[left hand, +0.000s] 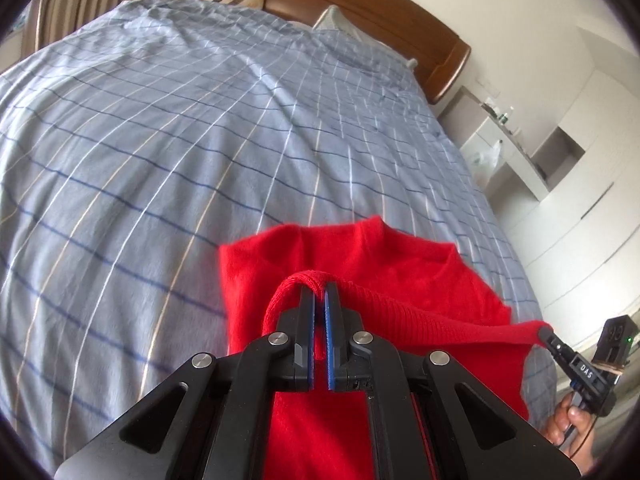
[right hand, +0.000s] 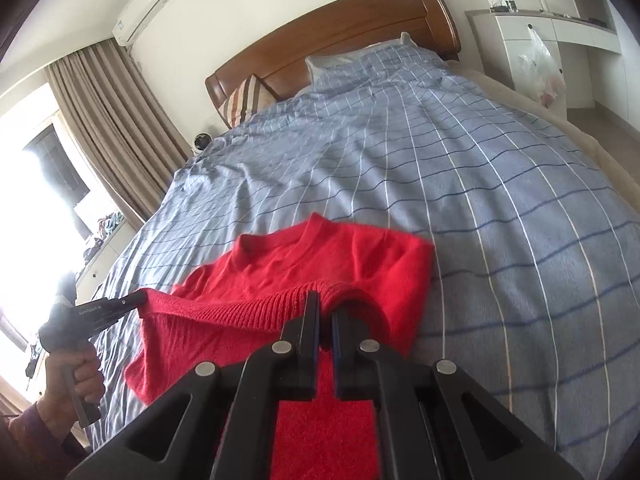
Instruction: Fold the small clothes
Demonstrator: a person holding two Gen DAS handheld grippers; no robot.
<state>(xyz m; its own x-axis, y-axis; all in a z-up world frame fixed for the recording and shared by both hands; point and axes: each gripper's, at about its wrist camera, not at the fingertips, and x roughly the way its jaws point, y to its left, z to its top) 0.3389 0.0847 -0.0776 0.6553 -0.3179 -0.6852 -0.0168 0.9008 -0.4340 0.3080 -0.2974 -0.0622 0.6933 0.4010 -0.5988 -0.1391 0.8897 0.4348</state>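
While both grippers pinch its ribbed hem (taut), red sweater point(left hand: 360, 256) drapes bedspread point(left hand: 160, 140).

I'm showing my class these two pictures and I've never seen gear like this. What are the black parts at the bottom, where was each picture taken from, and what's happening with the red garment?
No robot here: a person holds a two-finger tool in each hand, each carrying a camera looking along its fingers. One picture comes from the left tool, the other from the right tool; each also shows the other tool off to the side. A red sweater lies on a bed with a blue checked cover. Both tools are shut on the sweater's ribbed hem, which is lifted and stretched between them.
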